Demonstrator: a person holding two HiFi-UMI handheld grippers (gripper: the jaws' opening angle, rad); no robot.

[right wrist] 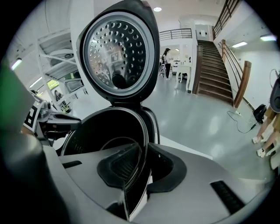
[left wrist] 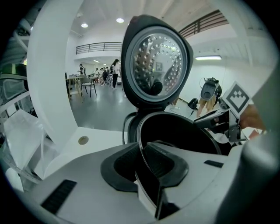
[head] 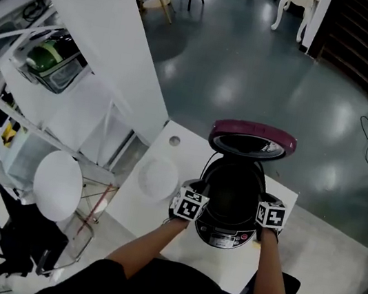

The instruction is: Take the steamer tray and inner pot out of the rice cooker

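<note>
Left tool (left wrist: pixel 146 165) and right tool (right wrist: pixel 141 168) each pinch the thin black rim of the steamer tray (right wrist: pixel 75 144), on opposite sides of the rice cooker's (head: pixel 223 237) mouth. The tray sits inside the cooker, below its raised lid (head: pixel 252 139). The tray's perforated wall shows only dimly. The inner pot beneath it is hidden.

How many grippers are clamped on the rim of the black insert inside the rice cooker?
2. The left gripper pinches the steamer tray at its left rim; the right gripper pinches the right rim. Neither is hidden.
</note>
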